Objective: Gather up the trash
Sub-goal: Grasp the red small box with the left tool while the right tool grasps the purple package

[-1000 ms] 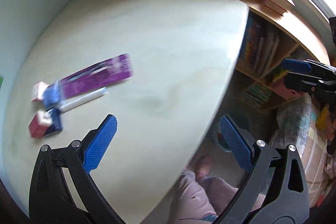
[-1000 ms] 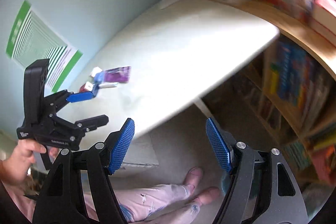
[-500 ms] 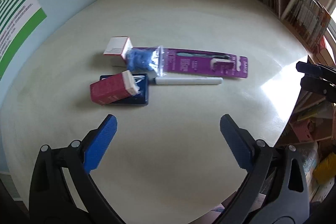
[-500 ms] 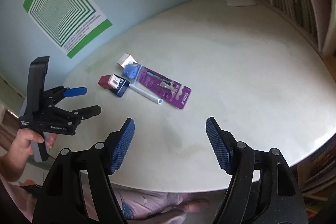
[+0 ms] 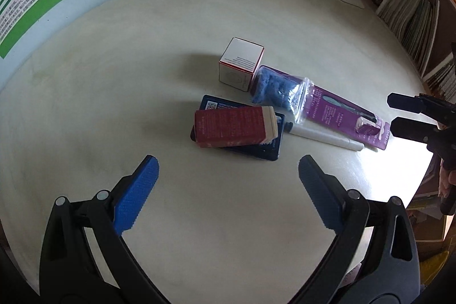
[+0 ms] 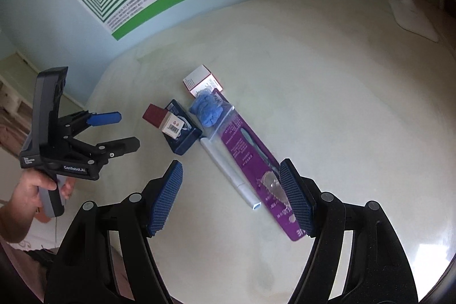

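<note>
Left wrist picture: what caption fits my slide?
Open left gripper hovers above boxes, a pen and purple packaging.

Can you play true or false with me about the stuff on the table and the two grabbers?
1. The red box lies on top of the dark blue box. True.
2. The left gripper holds the white tube. False: its jaws are open and empty.
3. The blue cloth sits in a clear bag beside the white box. True.
4. The purple card stands upright. False: it lies flat on the table.
5. The right gripper is open. True.
</note>
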Motion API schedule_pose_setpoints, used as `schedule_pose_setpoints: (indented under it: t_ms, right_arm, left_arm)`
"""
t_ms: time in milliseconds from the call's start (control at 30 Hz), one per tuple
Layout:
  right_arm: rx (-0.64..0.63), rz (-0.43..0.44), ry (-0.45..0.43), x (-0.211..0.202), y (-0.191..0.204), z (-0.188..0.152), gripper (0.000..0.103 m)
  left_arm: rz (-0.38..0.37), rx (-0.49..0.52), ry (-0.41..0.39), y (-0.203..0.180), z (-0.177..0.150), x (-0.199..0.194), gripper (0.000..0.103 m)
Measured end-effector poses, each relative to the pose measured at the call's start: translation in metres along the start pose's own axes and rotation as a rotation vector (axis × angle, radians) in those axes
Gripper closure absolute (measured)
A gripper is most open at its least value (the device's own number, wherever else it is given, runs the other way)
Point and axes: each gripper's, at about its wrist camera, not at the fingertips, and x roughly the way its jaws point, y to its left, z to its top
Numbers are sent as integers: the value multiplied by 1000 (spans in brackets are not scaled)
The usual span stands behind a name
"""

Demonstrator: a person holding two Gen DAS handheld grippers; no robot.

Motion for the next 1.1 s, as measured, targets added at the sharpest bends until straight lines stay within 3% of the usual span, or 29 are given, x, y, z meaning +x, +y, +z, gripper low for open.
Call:
schedule_pose_setpoints:
  t_ms: [367, 633, 767, 900, 1000, 1067, 1100]
  right_arm:
    - [-138, 109, 191, 55, -25, 42, 38]
    - [-208, 170, 259, 75, -32, 57, 39]
    - [-226, 191, 281, 80, -35, 58, 49]
    - [-217, 211, 286, 78, -39, 57, 51]
    - [-229, 213, 295, 78, -38, 56, 55]
    - [-246, 202, 309, 80, -35, 52, 73]
    - [-256, 194, 310, 80, -32, 49, 77]
  left_arm:
    - [36, -227, 35, 13, 23, 23, 7]
    - [28, -449, 60, 28, 27, 37, 7]
    - [21, -493, 73, 33, 26, 43, 9]
    - [23, -509, 106, 34, 16, 48, 19]
    - [8, -521, 129, 37, 6, 52, 33]
    - [2, -521, 125, 39, 1, 51, 39]
    - [-3, -519, 121, 40, -1, 50, 42]
